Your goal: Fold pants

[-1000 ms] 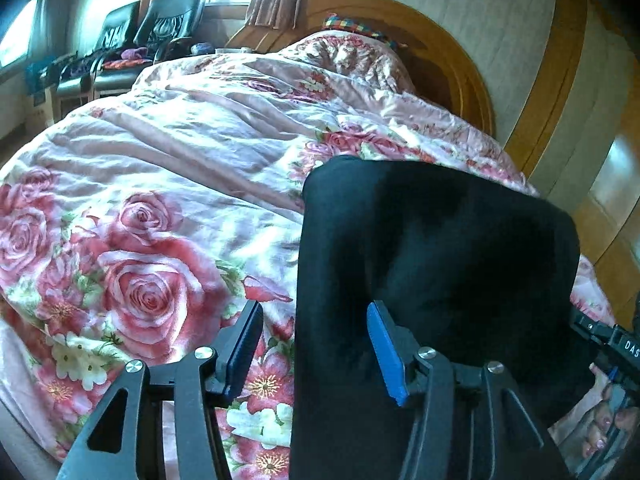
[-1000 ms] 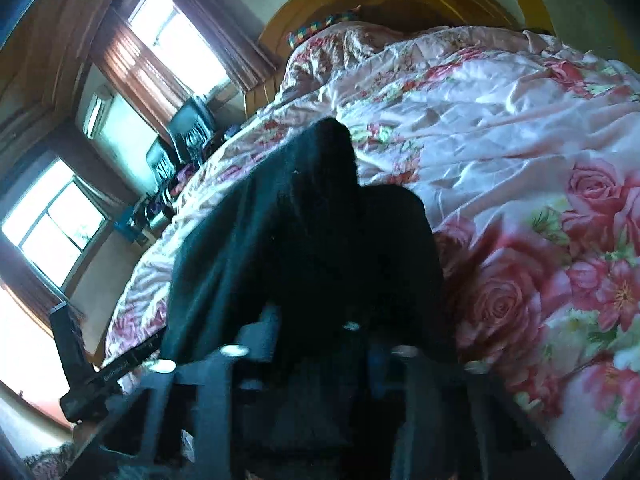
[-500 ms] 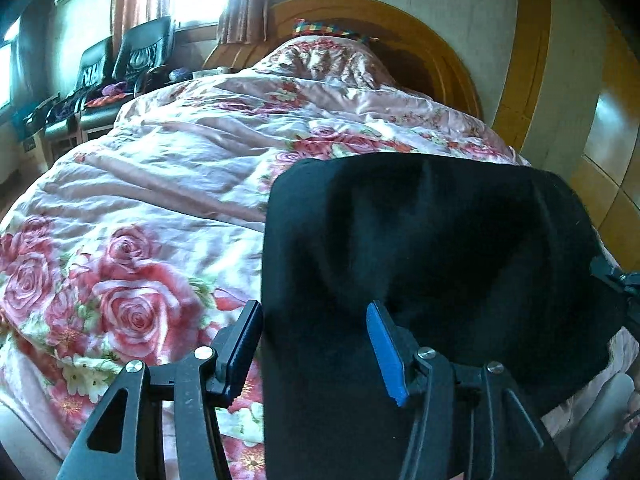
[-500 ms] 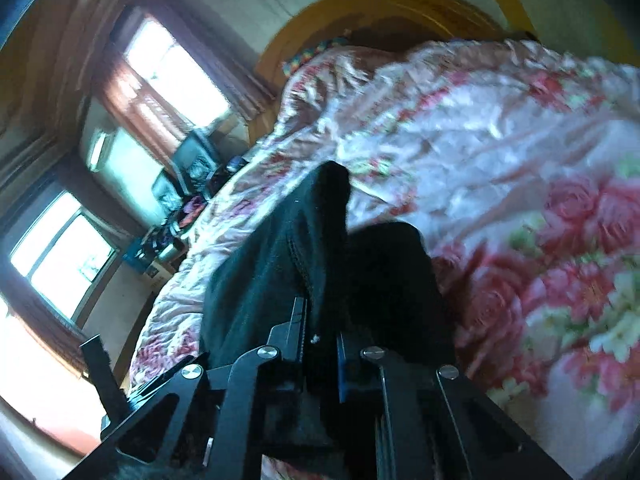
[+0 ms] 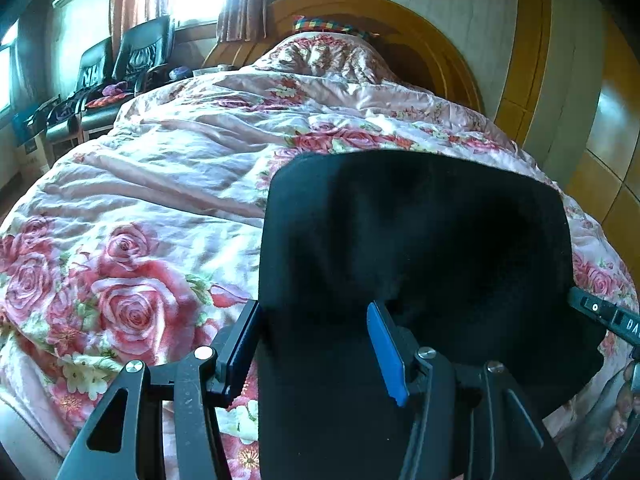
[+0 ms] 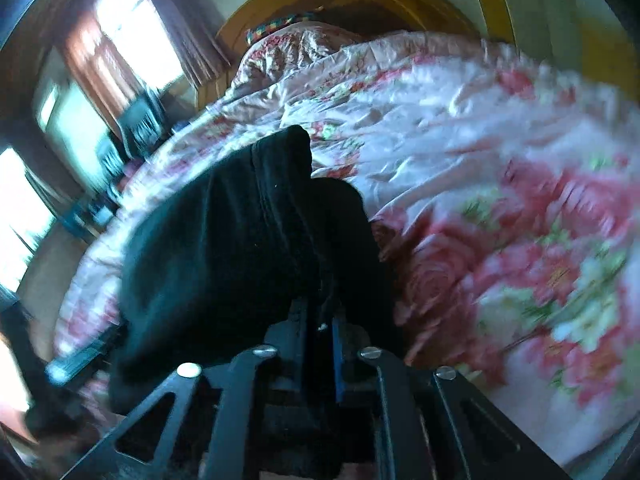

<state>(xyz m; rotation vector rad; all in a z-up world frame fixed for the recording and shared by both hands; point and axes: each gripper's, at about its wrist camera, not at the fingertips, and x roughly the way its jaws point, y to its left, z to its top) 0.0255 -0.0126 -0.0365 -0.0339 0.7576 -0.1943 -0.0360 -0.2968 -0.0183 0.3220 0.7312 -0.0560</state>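
Observation:
The black pants [image 5: 420,240] lie folded flat on the rose-patterned quilt [image 5: 160,200], near its front right. My left gripper [image 5: 312,348] hovers open over the pants' near left corner. The black left finger sits just outside the cloth's edge and the blue pad [image 5: 386,352] rests above the fabric. In the right wrist view, my right gripper [image 6: 320,328] pinches a raised ridge of the pants [image 6: 224,240]. Its jaws are opening, with cloth still between the narrow pads. This view is motion-blurred.
The quilt [image 6: 500,160] covers the whole bed up to a curved wooden headboard [image 5: 420,32]. Black armchairs [image 5: 132,60] stand by the windows at far left. Wooden wall panels [image 5: 616,120] run along the right. The right gripper's body [image 5: 608,316] pokes in past the pants' right edge.
The left view rolled level early on, then held still. The right gripper's jaws clamped onto a ridge of the pants, then parted slightly, and its view swung and blurred.

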